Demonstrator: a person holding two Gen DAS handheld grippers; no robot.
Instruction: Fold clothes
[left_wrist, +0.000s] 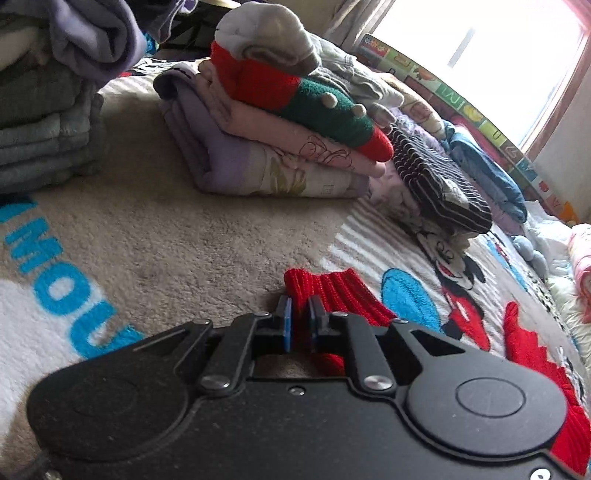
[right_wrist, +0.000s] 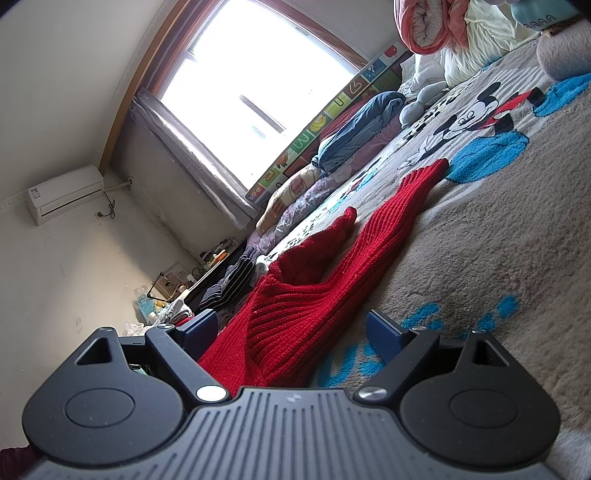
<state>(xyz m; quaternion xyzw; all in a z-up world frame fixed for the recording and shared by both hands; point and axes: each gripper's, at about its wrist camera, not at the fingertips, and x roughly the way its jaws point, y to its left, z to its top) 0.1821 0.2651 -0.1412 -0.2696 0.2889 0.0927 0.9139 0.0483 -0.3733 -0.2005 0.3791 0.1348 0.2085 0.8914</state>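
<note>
Between the spread right fingers (right_wrist: 384, 334) the red sweater (right_wrist: 295, 310) runs straight ahead; left fingers (left_wrist: 284, 321) pinch its edge

My 2 wrist cameras sit low and close over the blanket (left_wrist: 166, 240); both see the red sweater (right_wrist: 314, 295) and the window (right_wrist: 258, 74).

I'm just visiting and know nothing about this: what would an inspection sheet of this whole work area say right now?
Surface: cartoon-print fleece blanket on a bed.
Job's things: red knit sweater lying partly spread.
Clutter: folded clothes stack, striped garment, blue garment, grey towels.
Grippers: left gripper shut on the sweater's edge; right gripper open, fingers either side of the sweater.
Cables: cord below the air conditioner.
Surroundings: bright window, alphabet mat.
</note>
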